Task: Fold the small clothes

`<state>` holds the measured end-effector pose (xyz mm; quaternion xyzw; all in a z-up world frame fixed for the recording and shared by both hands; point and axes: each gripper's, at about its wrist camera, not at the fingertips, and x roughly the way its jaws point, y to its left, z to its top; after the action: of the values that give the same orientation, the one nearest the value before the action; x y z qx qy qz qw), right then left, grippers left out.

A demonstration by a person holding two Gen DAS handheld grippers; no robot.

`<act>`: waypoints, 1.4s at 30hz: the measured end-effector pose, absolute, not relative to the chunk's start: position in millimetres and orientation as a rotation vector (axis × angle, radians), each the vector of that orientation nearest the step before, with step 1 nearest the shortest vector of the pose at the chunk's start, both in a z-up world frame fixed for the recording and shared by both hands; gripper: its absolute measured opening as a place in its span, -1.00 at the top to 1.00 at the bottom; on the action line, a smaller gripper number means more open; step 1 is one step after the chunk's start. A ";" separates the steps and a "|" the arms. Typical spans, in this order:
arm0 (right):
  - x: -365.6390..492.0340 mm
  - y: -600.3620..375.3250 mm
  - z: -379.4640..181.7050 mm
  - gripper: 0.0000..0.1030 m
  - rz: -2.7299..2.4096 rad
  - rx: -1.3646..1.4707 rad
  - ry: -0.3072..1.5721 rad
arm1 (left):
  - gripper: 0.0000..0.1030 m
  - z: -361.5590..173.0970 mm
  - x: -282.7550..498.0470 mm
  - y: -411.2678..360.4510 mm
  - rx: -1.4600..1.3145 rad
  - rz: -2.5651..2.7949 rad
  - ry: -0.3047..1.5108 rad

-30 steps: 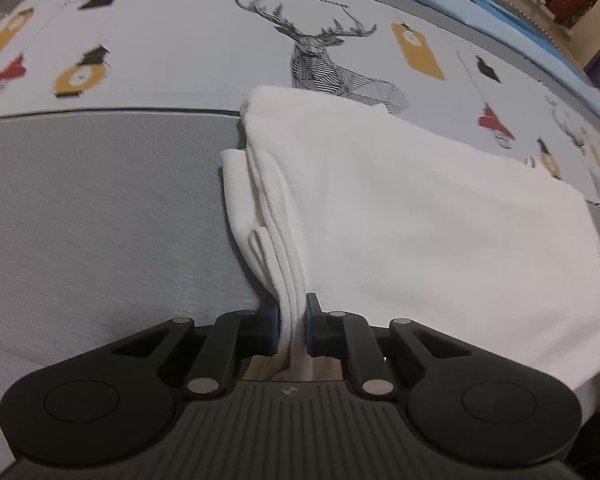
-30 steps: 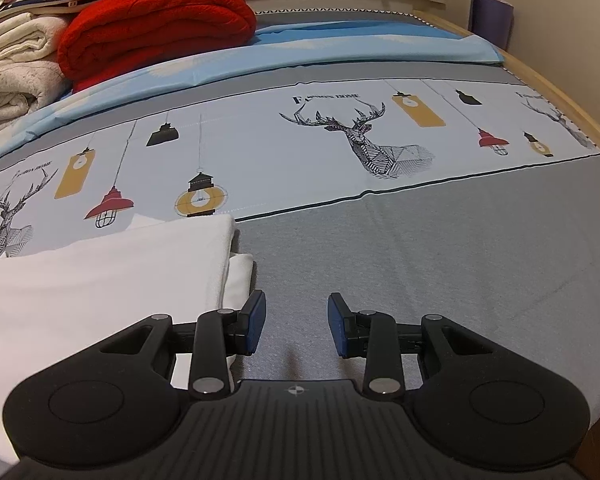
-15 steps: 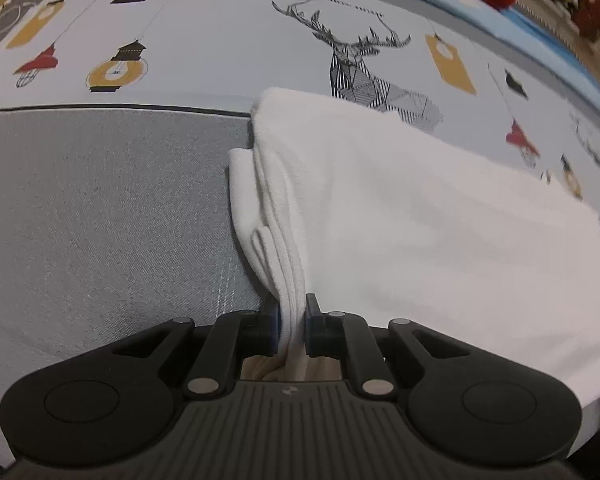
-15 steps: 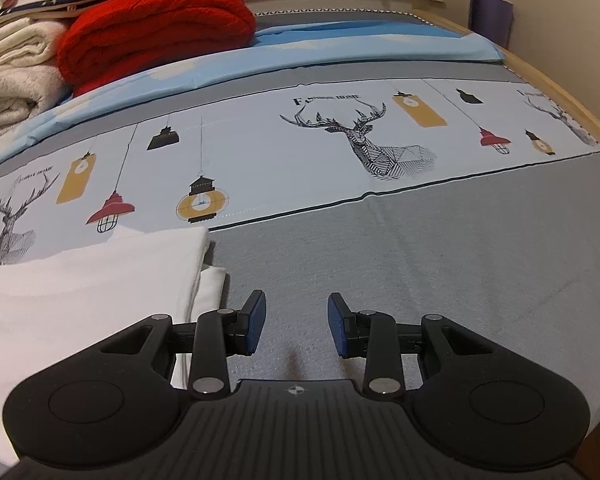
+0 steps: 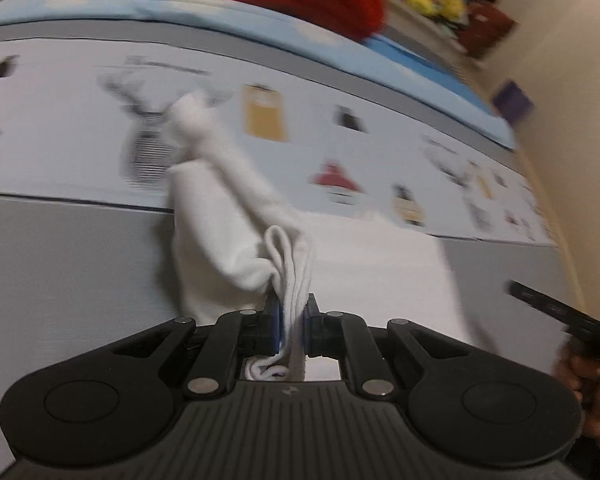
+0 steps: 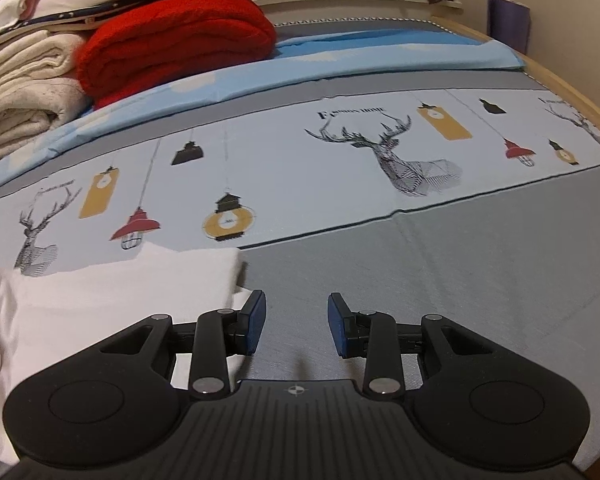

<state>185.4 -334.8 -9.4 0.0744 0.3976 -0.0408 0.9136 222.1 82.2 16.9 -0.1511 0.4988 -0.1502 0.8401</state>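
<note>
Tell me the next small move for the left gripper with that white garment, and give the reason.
Probably carry the pinched edge across toward the right gripper and lay it over the flat half. The left gripper is shut on the white garment's bunched edge, lifted off the bedspread, while the rest lies flat. The right gripper is open and empty beside the garment's other end.

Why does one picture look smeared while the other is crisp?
Left wrist view: motion blur smears the bedspread prints and the white cloth, while the left gripper itself stays sharp. Right wrist view: sharp throughout, though the fisheye lens bends the bedspread's edges.
</note>
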 end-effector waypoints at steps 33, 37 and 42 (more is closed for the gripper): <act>238.7 -254.0 -60.8 0.83 0.150 0.344 1.089 | 0.45 10.4 205.9 38.3 -0.152 -0.351 1.135; 226.3 -266.1 -40.0 0.86 0.196 0.408 0.955 | 0.45 12.3 206.0 34.5 -0.136 -0.357 1.133; 198.5 -301.9 -8.4 0.87 0.162 0.467 0.765 | 0.35 7.8 204.9 8.7 -0.086 -0.405 1.142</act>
<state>198.5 -301.9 -8.4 0.2257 0.3696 0.0784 0.8979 204.9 8.7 7.8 -0.0405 0.5367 -0.1904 0.8210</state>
